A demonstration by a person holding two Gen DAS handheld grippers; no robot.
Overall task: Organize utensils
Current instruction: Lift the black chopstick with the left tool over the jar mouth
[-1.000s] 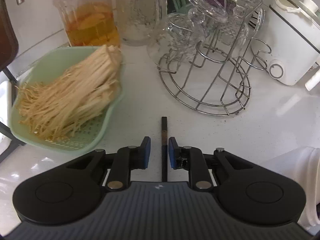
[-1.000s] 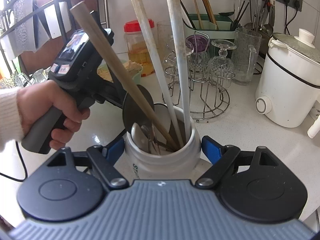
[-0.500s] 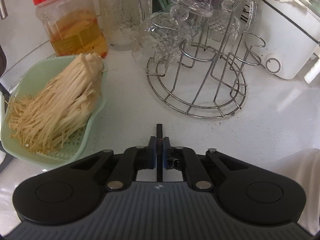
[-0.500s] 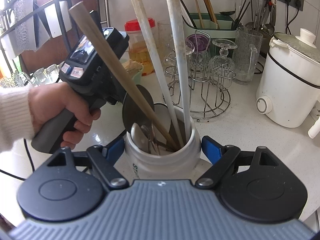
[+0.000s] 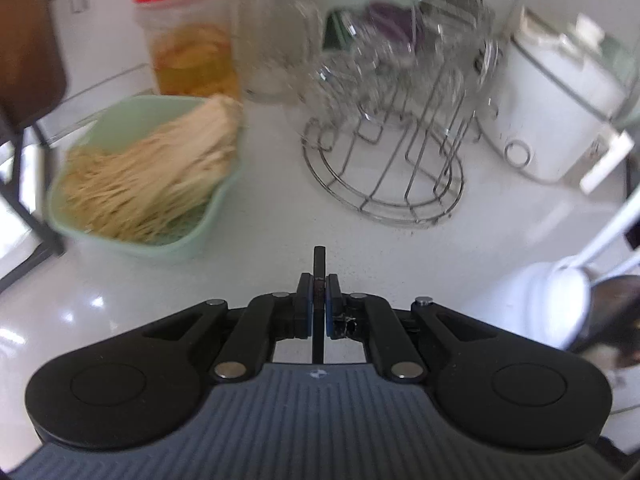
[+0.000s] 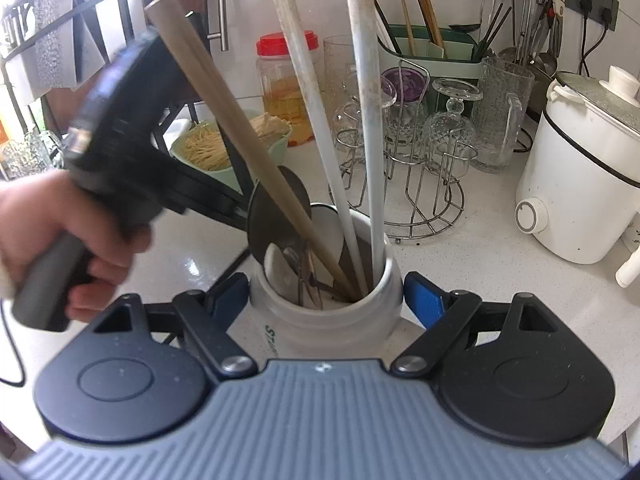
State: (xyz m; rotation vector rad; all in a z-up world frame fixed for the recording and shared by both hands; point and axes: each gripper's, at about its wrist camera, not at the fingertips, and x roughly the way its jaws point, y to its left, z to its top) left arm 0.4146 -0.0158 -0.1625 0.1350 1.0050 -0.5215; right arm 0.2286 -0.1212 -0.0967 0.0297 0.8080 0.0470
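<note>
My left gripper [image 5: 319, 289] is shut on a thin dark utensil stick [image 5: 319, 261] whose tip pokes out past the pads, held over the white counter. In the right wrist view a hand holds that left gripper [image 6: 116, 148], blurred, just left of the jar. My right gripper [image 6: 326, 300] spans a white ceramic jar [image 6: 320, 332], blue pads against both sides, jaws easing open slightly. The jar holds a wooden handle [image 6: 224, 120], two long white handles [image 6: 312, 92], a dark ladle and spoons. It also shows at the left wrist view's right edge, jar [image 5: 536, 304].
A green colander of enoki mushrooms [image 5: 148, 188] sits at the left, a red-lidded jar [image 5: 188, 40] behind it. A wire glass rack [image 5: 392, 176] stands centre back, a white cooker [image 6: 580, 192] at the right, and a green chopstick caddy [image 6: 432, 52] by the wall.
The left gripper closed on the dark stick and lifted it off the counter, drawing back toward the jar. The right gripper and jar stayed put.
</note>
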